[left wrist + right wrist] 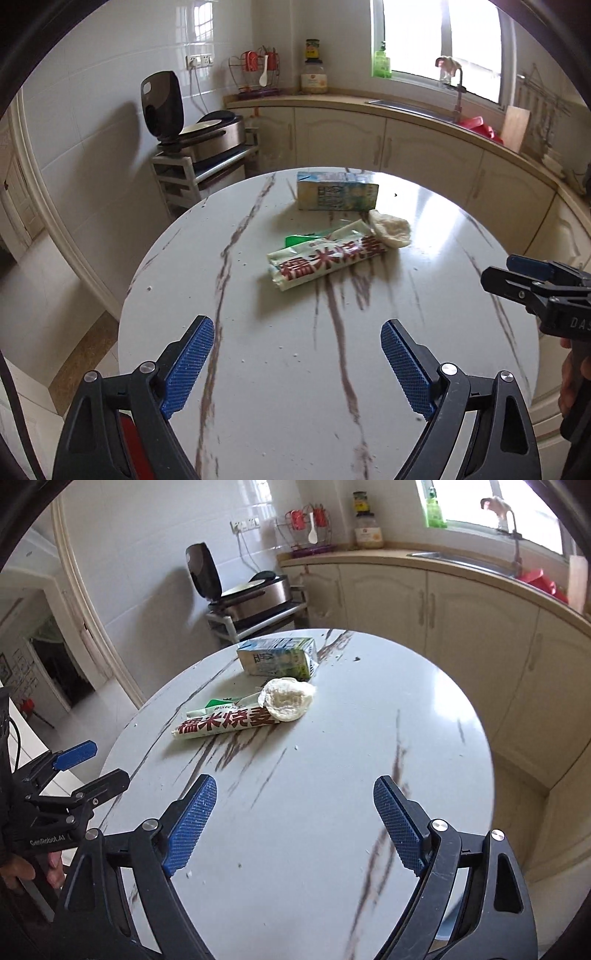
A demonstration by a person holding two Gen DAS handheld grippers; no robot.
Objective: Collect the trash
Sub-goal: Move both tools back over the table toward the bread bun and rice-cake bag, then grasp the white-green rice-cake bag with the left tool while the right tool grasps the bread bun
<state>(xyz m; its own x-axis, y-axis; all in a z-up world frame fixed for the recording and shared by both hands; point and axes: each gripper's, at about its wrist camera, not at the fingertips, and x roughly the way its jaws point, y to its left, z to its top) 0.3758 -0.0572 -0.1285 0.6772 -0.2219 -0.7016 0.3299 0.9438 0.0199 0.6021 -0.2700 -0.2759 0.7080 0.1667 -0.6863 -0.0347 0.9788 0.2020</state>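
Left wrist view
Left gripper (297,354): its jaws are wide apart and hold nothing. It hangs over the near part of the round table (258,406), likely so it is ready to grab.
Trash: a long wrapper (325,260) with red letters lies flat in the middle. A green wrapper (301,239) peeks out from under it. A crumpled white piece (390,229) touches the wrapper's far end. A milk carton (337,192) lies on its side behind them, near the far edge.
Right gripper (496,275): it comes in from the right side. I cannot tell from here how wide it is.

Right wrist view
Right gripper (295,819): jaws wide, nothing in them, well apart from the trash.
Trash pile: wrapper (227,724), white piece (288,699) and carton (277,657) sit close together, so one place holds it all.
Left gripper (92,766): at the left edge, open, a hand holding it.
Bin: I see none.
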